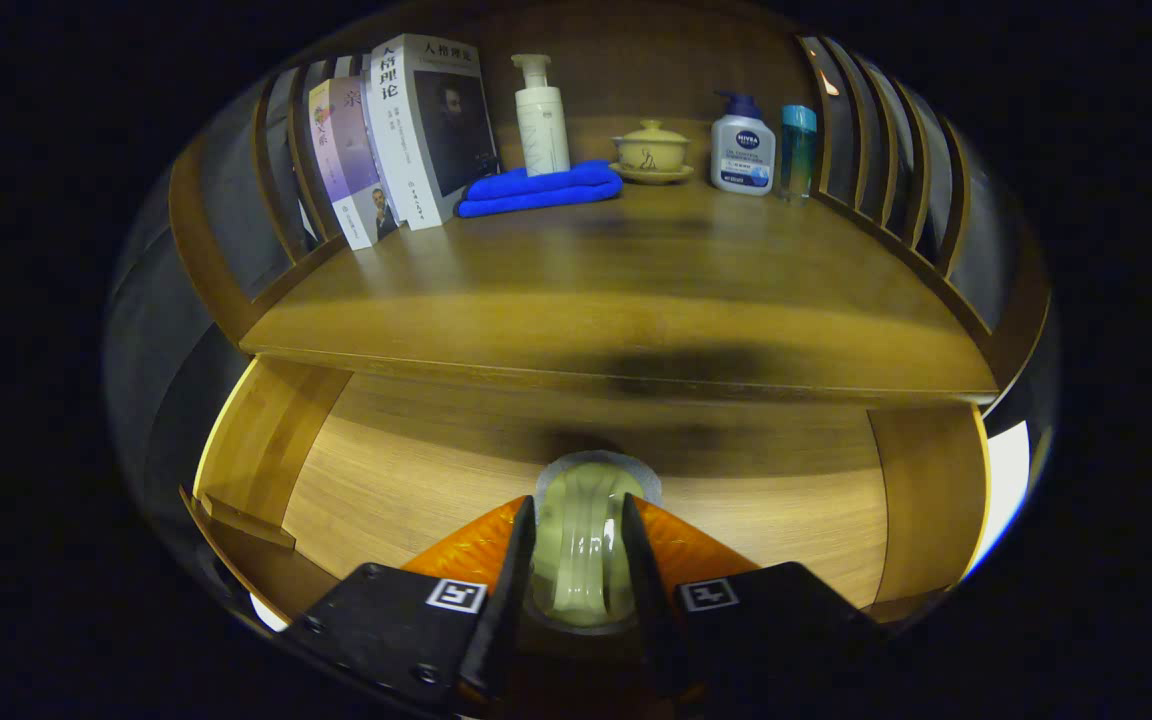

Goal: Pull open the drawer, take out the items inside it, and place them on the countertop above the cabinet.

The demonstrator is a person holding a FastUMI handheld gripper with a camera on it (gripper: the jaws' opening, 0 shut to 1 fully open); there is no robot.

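Gripper view: tongs (581, 560) clamped on pale translucent jar (584, 540), both fingers pressing its sides, above open drawer (406, 470). Beyond, on surface (636, 290): books (406, 140), blue cloth (541, 188), white pump bottle (541, 115), lidded teacup (651, 150), lotion bottle (743, 145), teal bottle (797, 150).

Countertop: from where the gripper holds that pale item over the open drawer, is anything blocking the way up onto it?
Nothing visible blocks it. The gripper is shut on the pale item above the open drawer. The countertop just beyond is bare at its front; the books, blue cloth and bottles stand at the back.
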